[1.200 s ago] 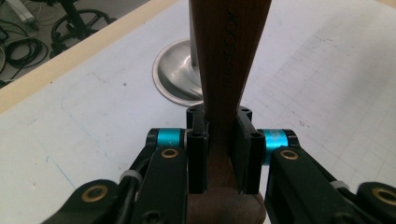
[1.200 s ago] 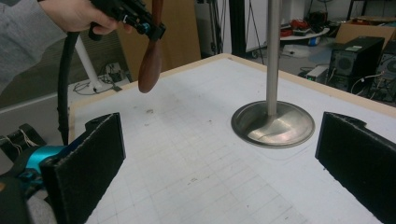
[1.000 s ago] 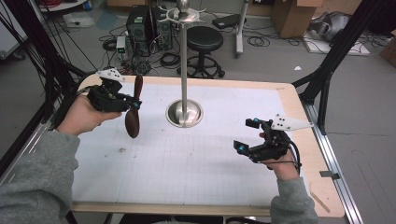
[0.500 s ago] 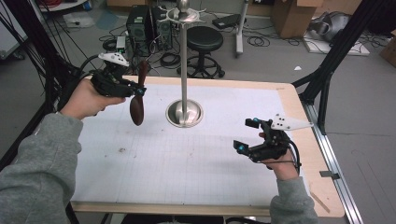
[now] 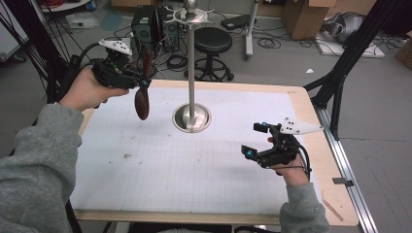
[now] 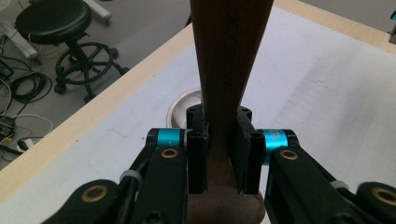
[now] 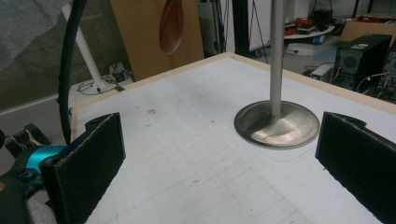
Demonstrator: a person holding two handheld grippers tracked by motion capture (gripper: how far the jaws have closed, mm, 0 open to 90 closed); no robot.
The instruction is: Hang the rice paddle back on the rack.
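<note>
The left claw (image 5: 145,83), clamped on a wooden spoon (image 5: 142,99) hanging above the table (image 5: 145,184) beside the metal stand (image 5: 191,73), might knock it, while the right claw (image 5: 256,141) gapes empty.

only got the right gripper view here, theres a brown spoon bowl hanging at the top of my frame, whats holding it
Observer: The left gripper is shut on the wooden spoon, clamped on its handle, bowl hanging down above the table.
Operator: is the spoon touching the pole
Observer: No. From the high view the spoon hangs to the left of the metal stand, with a clear gap between them.
Operator: whats at the top of that pole, its cut off for me
Observer: A round knob with short hook arms spreading out just below it, all bare.
Operator: where is my own gripper
Observer: The right gripper is open, low over the table's right side, pointing toward the stand's base.
</note>
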